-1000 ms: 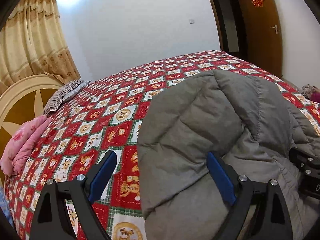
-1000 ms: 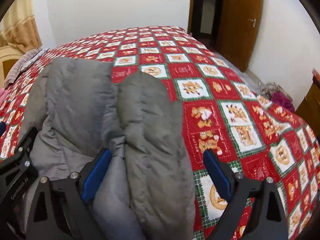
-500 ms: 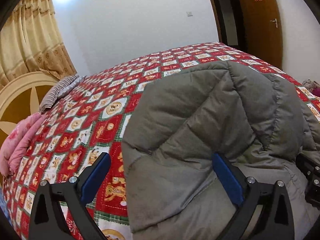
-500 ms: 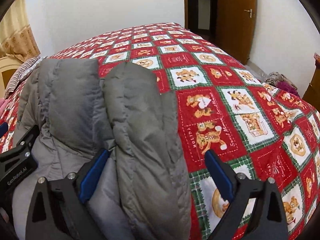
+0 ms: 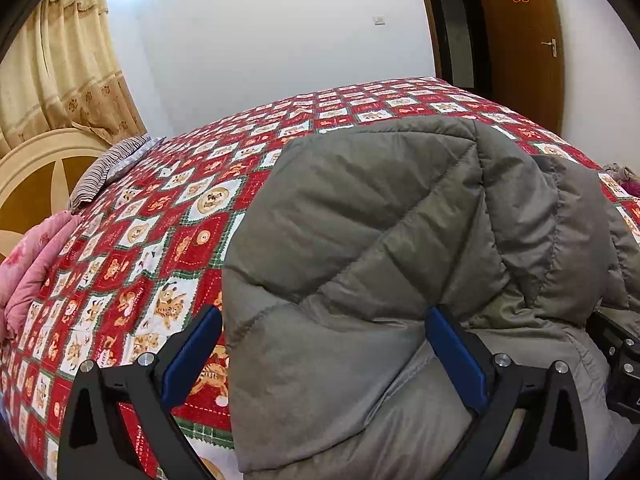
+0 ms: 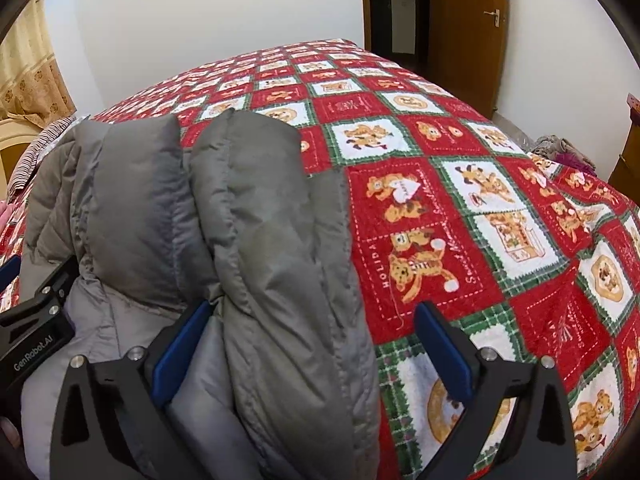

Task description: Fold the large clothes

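The left gripper (image 5: 320, 344) holds its blue-padded jaws spread wide, pointing forward and low. The right gripper (image 6: 312, 336) does likewise (its black body shows at the left view's right edge).

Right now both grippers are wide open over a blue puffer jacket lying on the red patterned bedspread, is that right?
Not quite: the jacket is grey, not blue; only the gripper pads are blue. Both wrist views show this. The rest stands: the left gripper and right gripper are wide open over it, and it lies on the red patterned bedspread.
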Available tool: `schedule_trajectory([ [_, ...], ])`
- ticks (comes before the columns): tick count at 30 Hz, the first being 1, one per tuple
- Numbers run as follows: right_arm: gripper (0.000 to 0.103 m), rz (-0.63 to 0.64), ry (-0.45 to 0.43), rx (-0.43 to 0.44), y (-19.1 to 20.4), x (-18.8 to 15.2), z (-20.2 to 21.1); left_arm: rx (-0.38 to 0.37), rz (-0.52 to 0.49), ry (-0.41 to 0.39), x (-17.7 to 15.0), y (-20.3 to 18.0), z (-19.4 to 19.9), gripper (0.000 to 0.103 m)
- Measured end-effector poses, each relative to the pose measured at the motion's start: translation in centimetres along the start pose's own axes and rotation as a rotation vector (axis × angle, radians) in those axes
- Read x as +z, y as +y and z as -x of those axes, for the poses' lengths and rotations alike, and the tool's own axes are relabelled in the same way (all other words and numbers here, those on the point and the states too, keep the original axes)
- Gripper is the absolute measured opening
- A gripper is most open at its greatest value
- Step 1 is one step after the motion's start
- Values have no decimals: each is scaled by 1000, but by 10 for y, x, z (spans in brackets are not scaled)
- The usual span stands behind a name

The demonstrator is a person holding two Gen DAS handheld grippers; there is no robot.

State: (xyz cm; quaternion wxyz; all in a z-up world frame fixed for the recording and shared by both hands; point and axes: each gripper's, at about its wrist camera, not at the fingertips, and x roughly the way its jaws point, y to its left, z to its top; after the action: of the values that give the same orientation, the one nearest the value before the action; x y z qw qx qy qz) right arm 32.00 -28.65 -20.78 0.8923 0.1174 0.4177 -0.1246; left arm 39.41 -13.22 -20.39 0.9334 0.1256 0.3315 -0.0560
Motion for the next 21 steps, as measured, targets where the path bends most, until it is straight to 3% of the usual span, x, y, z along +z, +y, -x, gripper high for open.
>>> schedule_trajectory([
  [8, 102, -14, 12, 32, -5, -2, -7, -40, 24, 26, -2, 4, -4, 102],
  [13, 102, -13, 9, 56, -8, -3, -9, -68, 36, 12, -7, 17, 14, 102],
  [21, 102, -18, -9, 72, -11, -5, -8, -173, 95, 19, -23, 43, 18, 102],
])
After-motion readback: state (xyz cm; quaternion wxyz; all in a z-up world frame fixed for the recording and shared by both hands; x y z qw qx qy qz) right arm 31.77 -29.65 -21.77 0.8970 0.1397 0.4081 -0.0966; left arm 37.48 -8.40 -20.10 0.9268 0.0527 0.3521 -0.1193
